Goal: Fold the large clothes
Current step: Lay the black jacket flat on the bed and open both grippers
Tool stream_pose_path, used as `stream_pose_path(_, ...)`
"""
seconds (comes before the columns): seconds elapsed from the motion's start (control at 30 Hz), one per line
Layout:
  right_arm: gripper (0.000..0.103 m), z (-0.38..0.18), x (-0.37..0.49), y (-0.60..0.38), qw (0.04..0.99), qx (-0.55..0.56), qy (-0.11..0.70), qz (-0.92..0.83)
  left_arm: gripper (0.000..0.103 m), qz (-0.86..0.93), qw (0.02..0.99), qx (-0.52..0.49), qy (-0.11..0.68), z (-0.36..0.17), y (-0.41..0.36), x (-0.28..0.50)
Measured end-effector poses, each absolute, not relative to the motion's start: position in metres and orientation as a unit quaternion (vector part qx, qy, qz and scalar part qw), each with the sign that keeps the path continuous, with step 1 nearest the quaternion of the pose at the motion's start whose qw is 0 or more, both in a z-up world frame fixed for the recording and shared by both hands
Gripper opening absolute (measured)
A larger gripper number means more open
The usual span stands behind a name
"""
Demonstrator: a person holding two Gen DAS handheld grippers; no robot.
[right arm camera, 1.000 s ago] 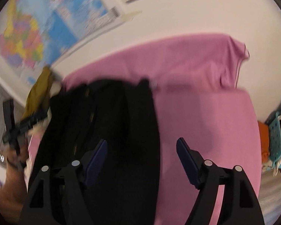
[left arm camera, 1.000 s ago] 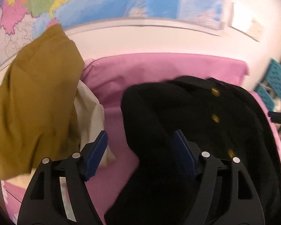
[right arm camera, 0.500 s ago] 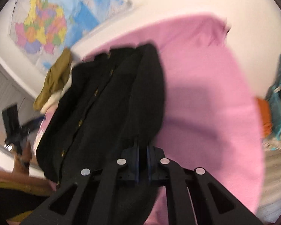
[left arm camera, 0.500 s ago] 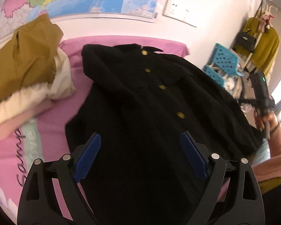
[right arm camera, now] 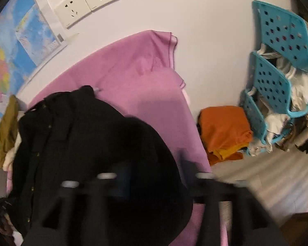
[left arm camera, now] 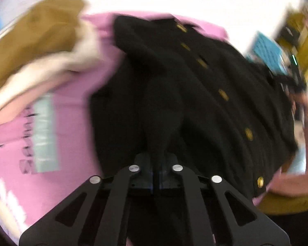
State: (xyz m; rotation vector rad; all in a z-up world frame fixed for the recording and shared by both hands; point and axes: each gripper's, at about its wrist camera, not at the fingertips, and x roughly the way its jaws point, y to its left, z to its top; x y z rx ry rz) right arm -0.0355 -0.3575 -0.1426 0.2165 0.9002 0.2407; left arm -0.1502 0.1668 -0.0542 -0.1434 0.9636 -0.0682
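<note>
my left tool (left arm camera: 156, 164) has just snapped closed, and a ridge of the black coat (left arm camera: 195, 94) rises straight out from between its pads, so i take it as gripping the near edge of the cloth. my right tool (right arm camera: 154, 180) has just been opening; it is blurred, its jaws stand apart over the coat's other side, and i cannot see cloth pinched in them. the coat lies spread on the pink cover (right arm camera: 133, 71), gold buttons (left arm camera: 222, 94) up, beside a heap of mustard and cream clothes (left arm camera: 41, 41). to do this fold well, i think the right tool should take the matching edge before i lift, so both sides rise level and the button line stays straight.
</note>
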Motion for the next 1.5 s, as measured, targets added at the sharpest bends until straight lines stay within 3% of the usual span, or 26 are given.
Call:
stream_pose_path(0.1,0.057,-0.124,-0.059,-0.357,0.904,0.094,0.399,0.124,0.007,0.064,0.894,-0.076,0.437,-0.027,0.210,-0.156)
stream_pose_path(0.17,0.061,-0.107,-0.082,-0.356,0.911,0.094,0.373,0.148,0.042,0.152,0.884,-0.071,0.437,-0.019,0.238,-0.160)
stream_pose_path(0.2,0.062,-0.098,-0.097,-0.351,0.911,0.094,0.358,0.181,0.078,0.203,0.875,-0.051,0.437,-0.017,0.246,-0.161)
stream_pose_path(0.23,0.067,-0.093,-0.107,-0.348,0.911,0.089,0.350,0.199,0.090,0.262,0.863,-0.013,0.433,-0.017,0.251,-0.164)
stream_pose_path(0.47,0.073,-0.107,-0.175,-0.306,0.879,0.054,0.359,0.308,0.088,0.203,0.888,-0.007,0.413,-0.019,0.220,-0.183)
stream_pose_path(0.63,0.073,-0.140,-0.193,-0.300,0.862,0.059,0.393,0.314,0.091,0.019,0.907,-0.124,0.402,-0.023,0.203,-0.223)
stream_pose_path(0.8,0.075,-0.149,-0.194,-0.304,0.853,0.102,0.394,0.327,0.095,-0.013,0.894,-0.141,0.425,-0.047,0.163,-0.240)
stream_pose_path(0.87,0.075,-0.149,-0.194,-0.299,0.853,0.104,0.392,0.329,0.085,0.022,0.888,-0.105,0.447,-0.063,0.148,-0.230)
stream_pose_path(0.93,0.075,-0.151,-0.194,-0.294,0.851,0.105,0.392,0.333,0.045,0.036,0.878,-0.110,0.464,-0.077,0.150,-0.224)
stream_pose_path(0.97,0.075,-0.151,-0.196,-0.292,0.852,0.101,0.392,0.331,0.039,0.031,0.878,-0.116,0.463,-0.078,0.155,-0.223)
stream_pose_path(1.03,0.075,-0.151,-0.201,-0.291,0.852,0.100,0.389,0.336,0.015,0.030,0.883,-0.119,0.453,-0.067,0.163,-0.224)
stream_pose_path(1.27,0.075,-0.151,-0.212,-0.297,0.852,0.097,0.384,0.342,0.017,0.151,0.908,-0.078,0.383,0.010,0.221,-0.245)
stream_pose_path(1.3,0.075,-0.152,-0.213,-0.298,0.853,0.097,0.384,0.341,0.022,0.205,0.899,-0.061,0.383,0.013,0.229,-0.244)
stream_pose_path(1.33,0.075,-0.152,-0.213,-0.299,0.853,0.097,0.384,0.341,0.036,0.262,0.882,-0.034,0.390,0.011,0.234,-0.241)
stream_pose_path(1.4,0.075,-0.153,-0.215,-0.301,0.854,0.098,0.384,0.337,0.050,0.326,0.857,-0.002,0.398,0.004,0.235,-0.240)
stream_pose_path(1.47,0.075,-0.154,-0.218,-0.303,0.859,0.093,0.385,0.324,0.051,0.255,0.883,-0.030,0.393,-0.003,0.226,-0.247)
stream_pose_path(1.5,0.075,-0.154,-0.220,-0.303,0.862,0.088,0.384,0.318,0.059,0.193,0.899,-0.051,0.390,-0.007,0.218,-0.249)
